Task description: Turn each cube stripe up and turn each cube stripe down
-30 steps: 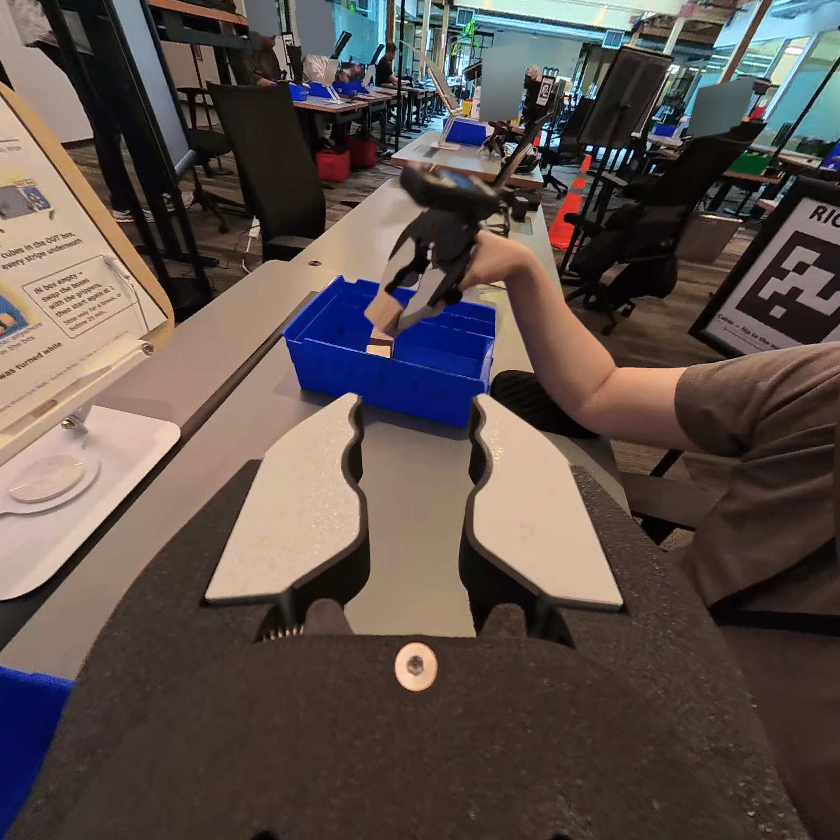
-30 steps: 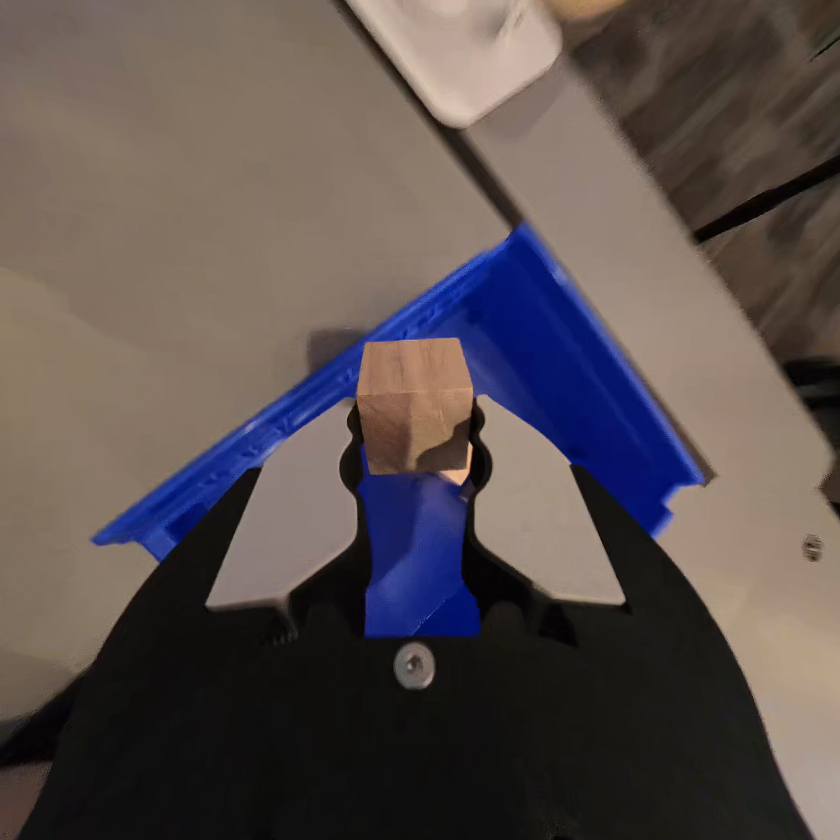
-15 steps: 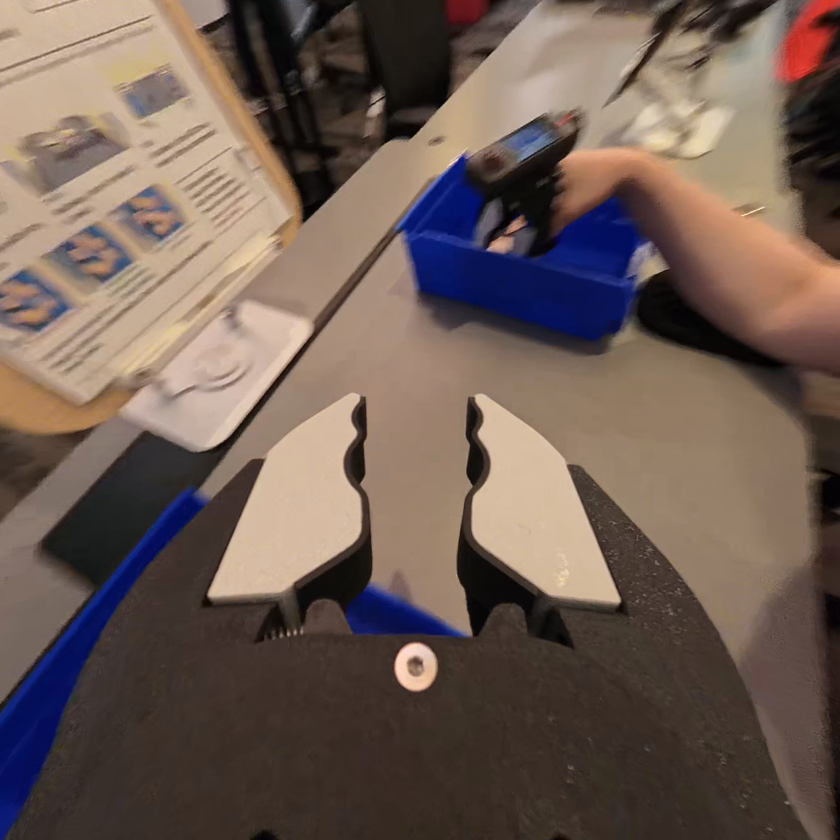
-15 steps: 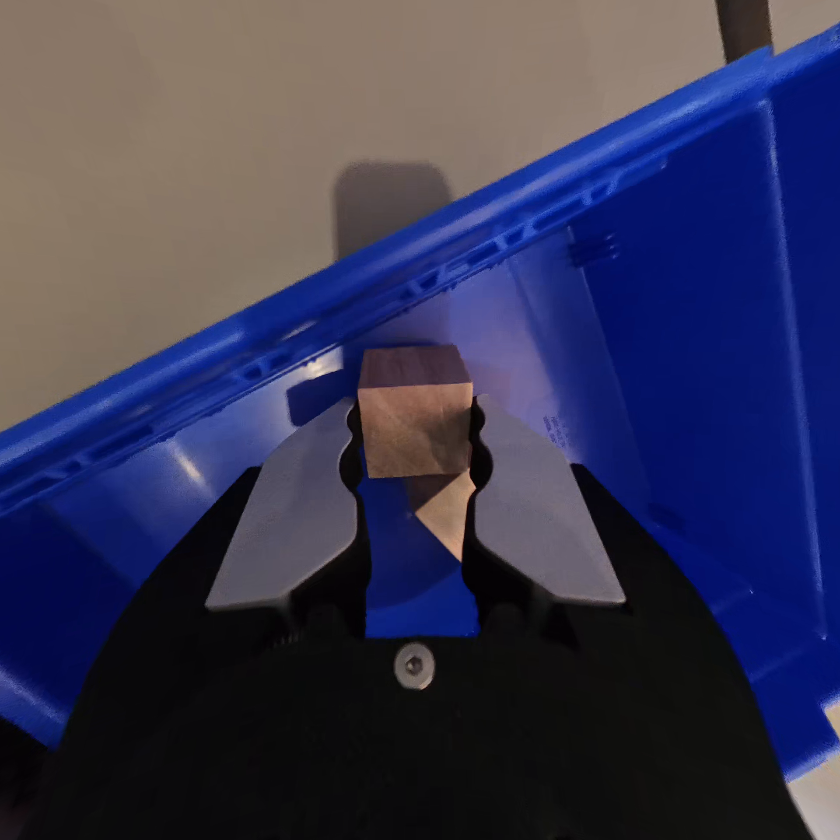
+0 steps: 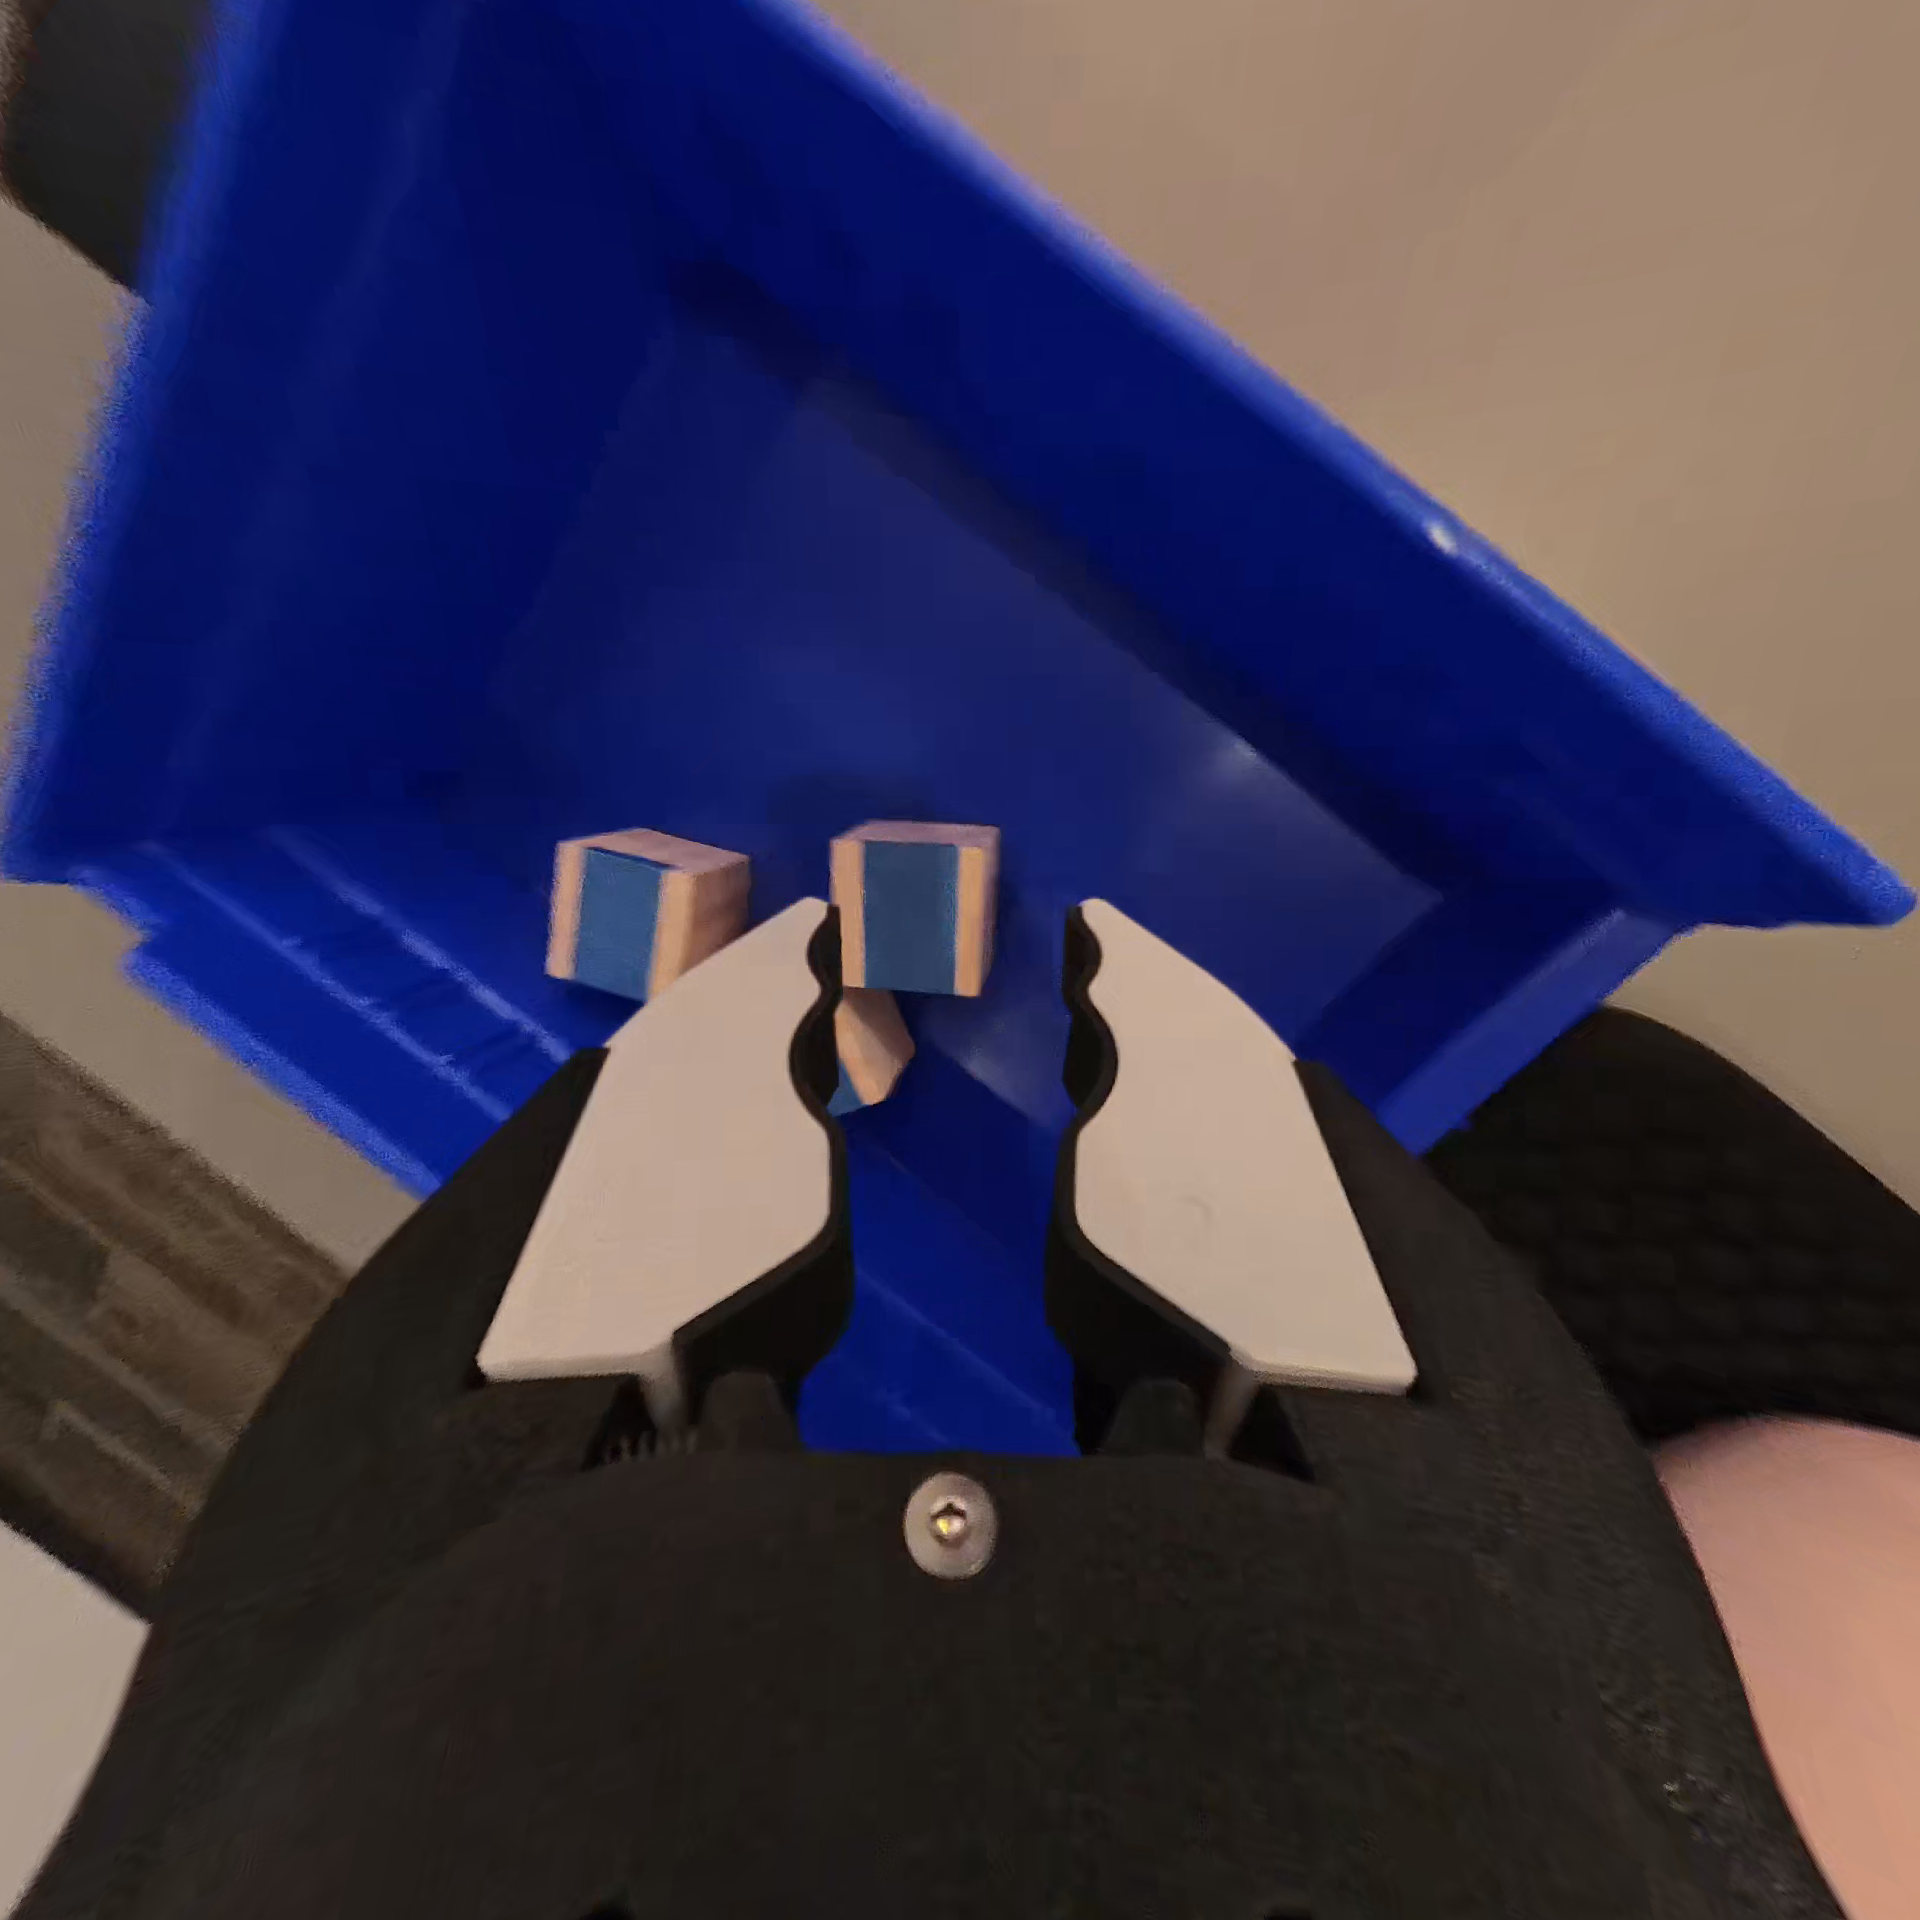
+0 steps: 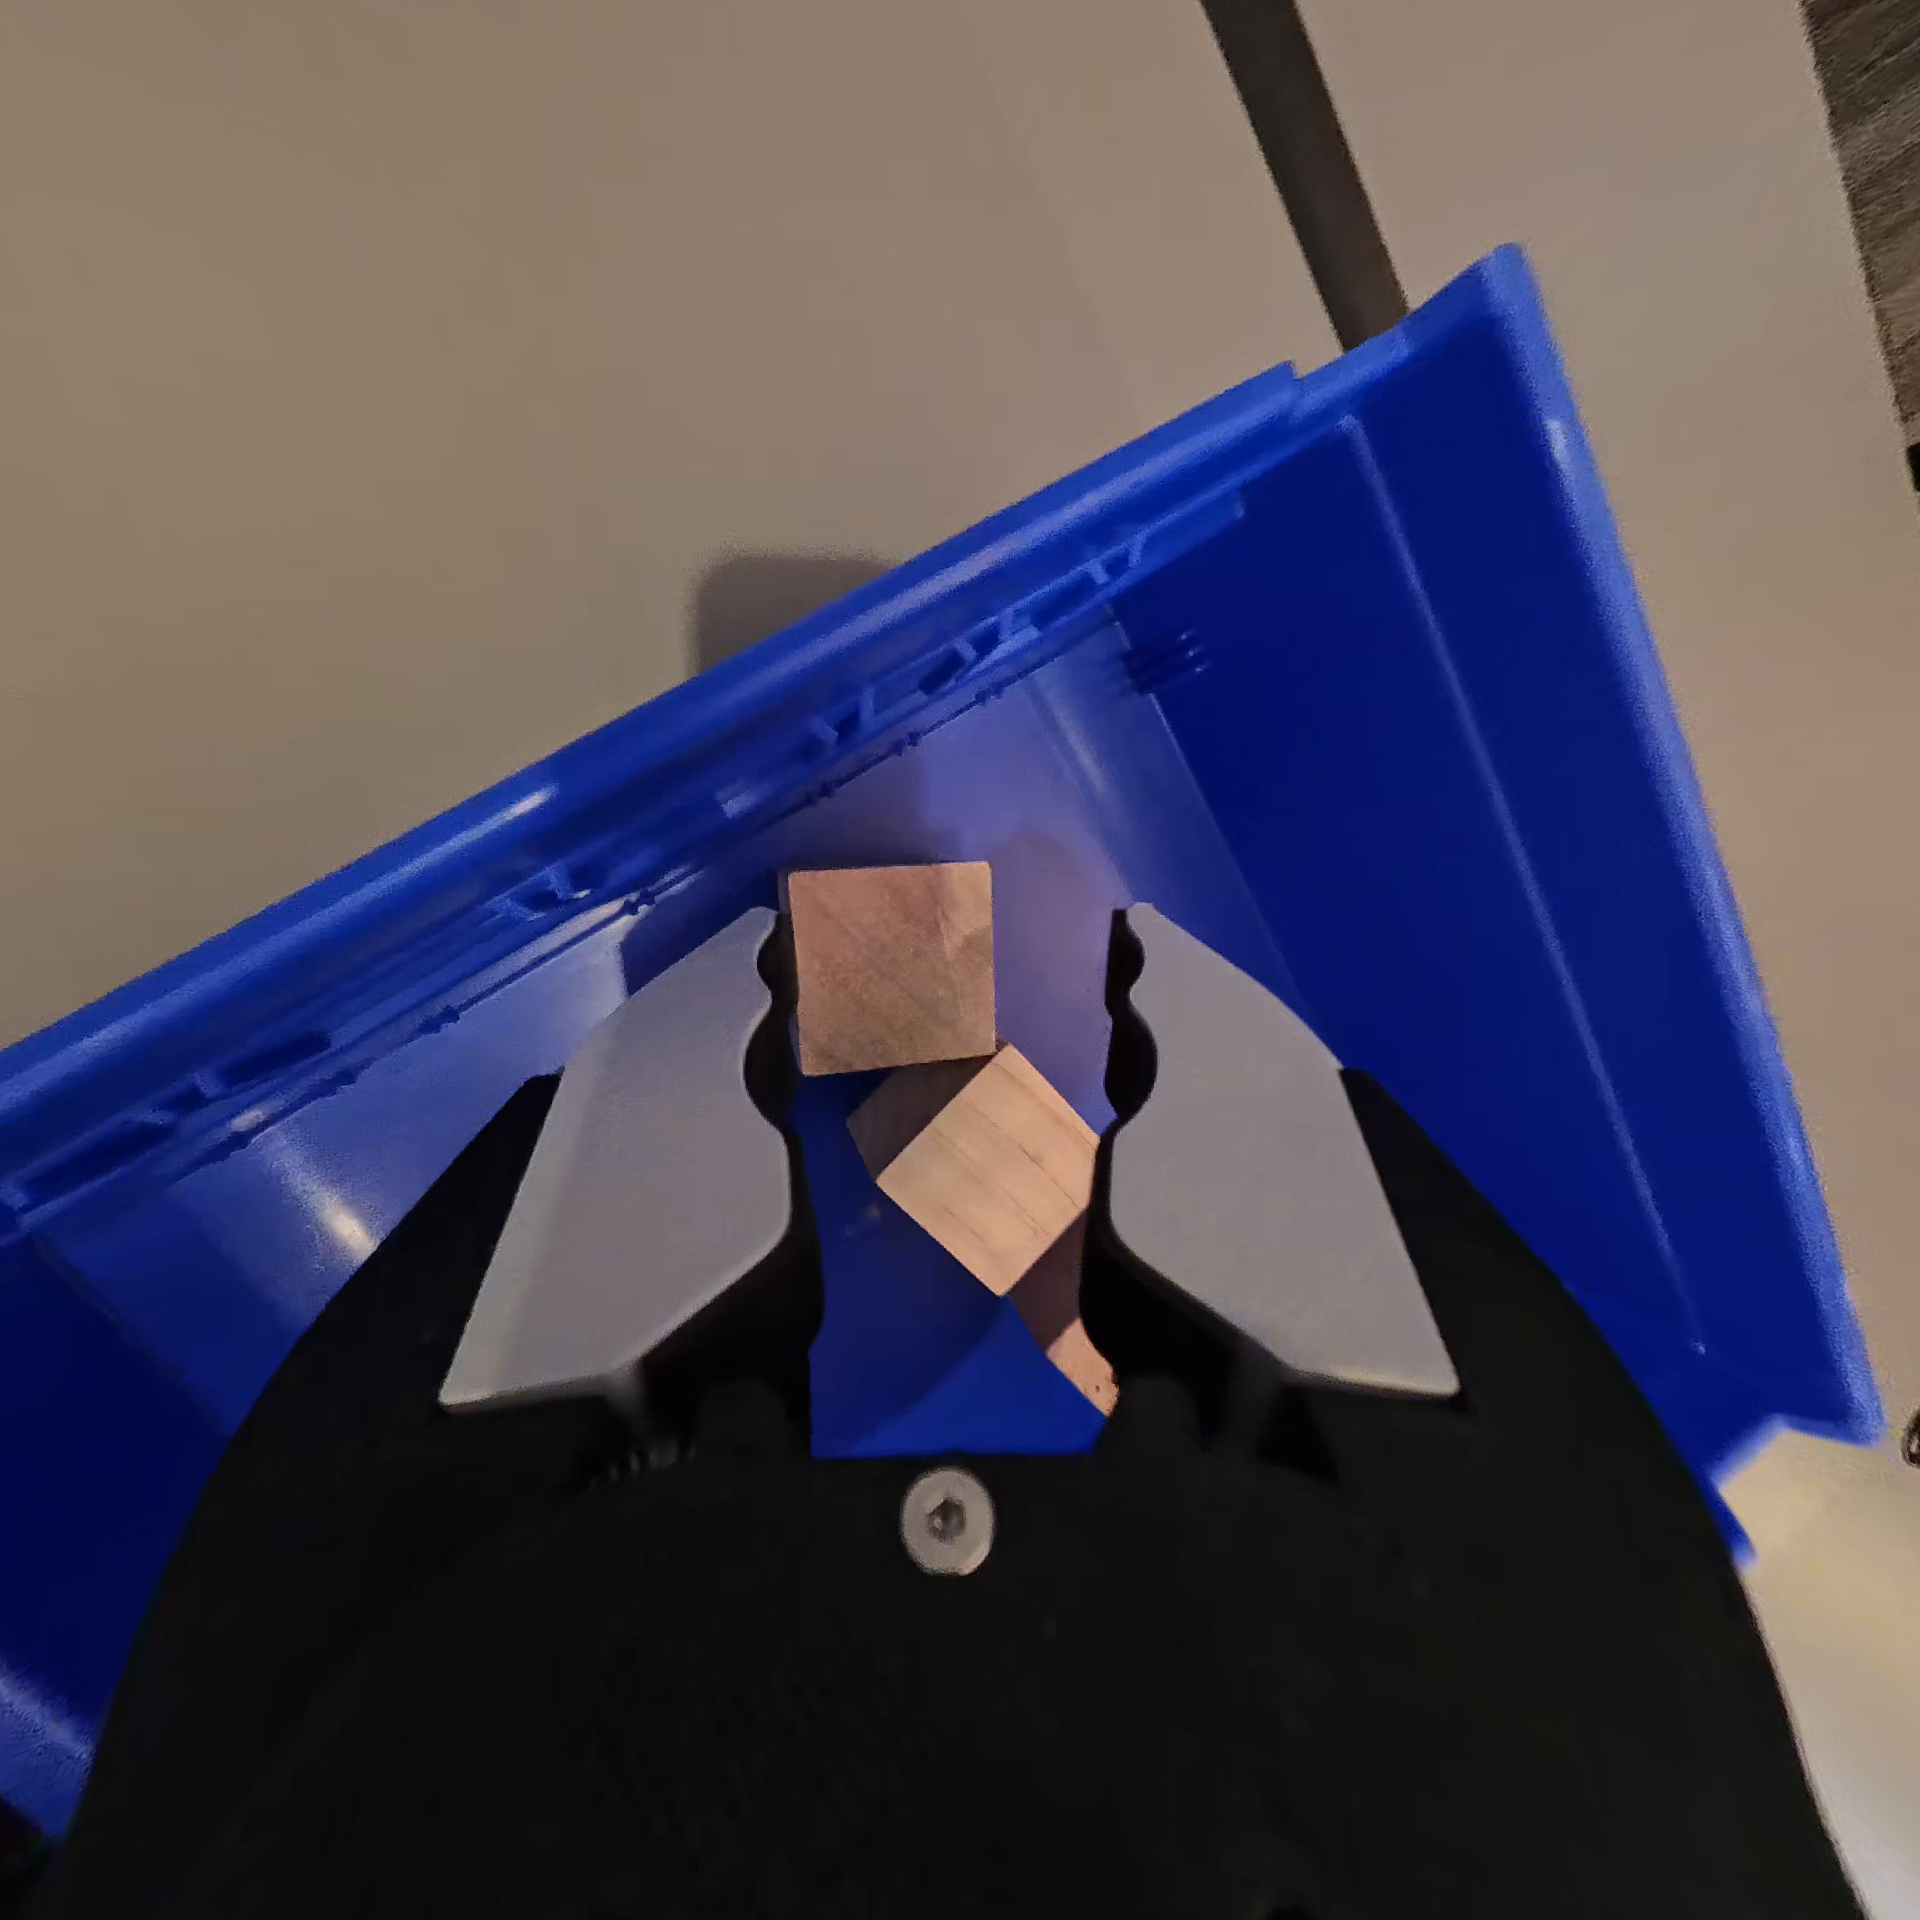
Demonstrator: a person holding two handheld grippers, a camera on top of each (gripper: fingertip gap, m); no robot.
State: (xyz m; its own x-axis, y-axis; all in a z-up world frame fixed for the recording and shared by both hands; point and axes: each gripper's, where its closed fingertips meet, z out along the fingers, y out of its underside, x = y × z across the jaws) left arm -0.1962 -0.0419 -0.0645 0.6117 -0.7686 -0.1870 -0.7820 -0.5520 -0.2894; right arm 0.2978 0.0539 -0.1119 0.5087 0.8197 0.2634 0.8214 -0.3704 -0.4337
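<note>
right gripper (image 6: 945, 914) spread wide, plain wood cube (image 6: 894, 966) loose between pads in blue bin (image 6: 1455, 727); left gripper (image 5: 945, 914) open over striped cube (image 5: 914, 909), probably not touching it

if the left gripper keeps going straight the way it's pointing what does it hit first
Most likely the striped cube straight ahead of the open left gripper, lying just off its left fingertip in the blue bin. A third cube shows between the fingers lower down; depth is unclear, so it could touch first.

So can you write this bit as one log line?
left claw: open over striped cube | right claw: open, plain cube between fingers, unheld
</note>
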